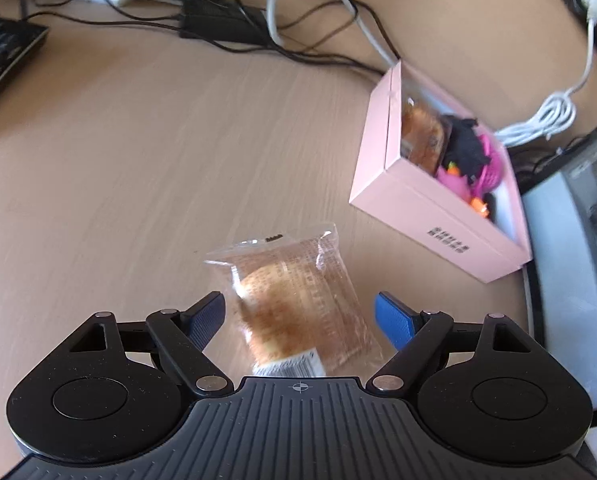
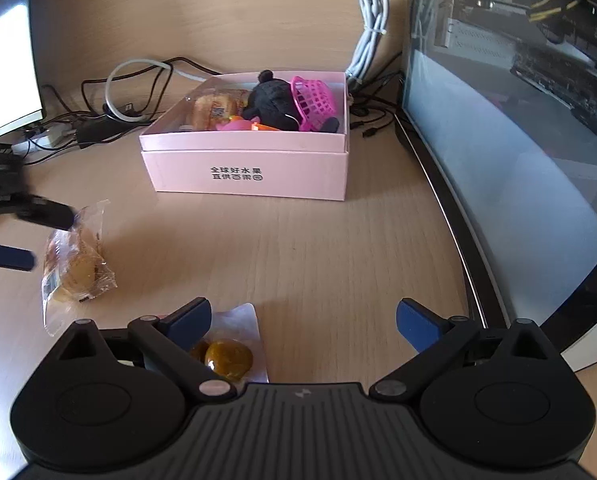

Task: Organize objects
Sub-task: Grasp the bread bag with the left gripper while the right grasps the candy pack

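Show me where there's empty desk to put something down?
The widest bare patch of the light wooden desk lies in front of the pink cardboard box, between the clear-wrapped bun and the glass-sided computer case. Another stretch sits between the black keyboard and that box. Behind the box it's crowded with black cables.

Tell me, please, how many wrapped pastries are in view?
2: one wrapped pastry lies on the desk between the open left gripper's fingers; another sits inside the pink box. More may be hidden under the toys.
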The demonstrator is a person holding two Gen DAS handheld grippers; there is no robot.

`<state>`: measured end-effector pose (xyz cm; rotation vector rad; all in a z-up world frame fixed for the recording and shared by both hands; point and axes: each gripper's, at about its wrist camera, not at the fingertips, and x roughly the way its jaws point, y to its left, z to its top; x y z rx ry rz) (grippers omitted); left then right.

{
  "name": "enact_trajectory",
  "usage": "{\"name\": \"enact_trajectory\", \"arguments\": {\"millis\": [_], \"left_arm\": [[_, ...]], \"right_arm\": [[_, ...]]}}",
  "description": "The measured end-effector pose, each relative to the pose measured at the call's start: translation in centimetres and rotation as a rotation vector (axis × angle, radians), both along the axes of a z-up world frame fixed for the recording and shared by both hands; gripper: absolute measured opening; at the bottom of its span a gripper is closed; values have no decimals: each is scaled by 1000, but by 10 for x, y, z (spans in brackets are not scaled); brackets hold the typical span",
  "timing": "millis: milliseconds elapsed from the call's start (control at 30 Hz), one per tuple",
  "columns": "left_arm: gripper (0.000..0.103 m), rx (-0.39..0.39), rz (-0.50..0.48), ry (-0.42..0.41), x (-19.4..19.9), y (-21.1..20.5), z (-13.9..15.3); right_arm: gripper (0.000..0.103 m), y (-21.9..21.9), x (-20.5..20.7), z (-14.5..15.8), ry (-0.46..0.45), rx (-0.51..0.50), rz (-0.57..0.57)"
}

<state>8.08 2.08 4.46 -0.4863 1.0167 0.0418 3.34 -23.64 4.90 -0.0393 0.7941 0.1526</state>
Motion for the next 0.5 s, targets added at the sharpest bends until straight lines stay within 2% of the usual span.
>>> {"name": "enact_trajectory", "arguments": {"millis": [133,300,500], "left_arm": [[86,102,-79,-24,1,-18,-7],[62,170,-211,-61,-13,-23,-1],[61,258,-339,-98,-44,-22,15]], "right_arm": [[101,-2,-8,1,-5,5,19],[103,4,-27,-7,18,-9,79],[103,29,-25,-16,34,-32,151]]}}
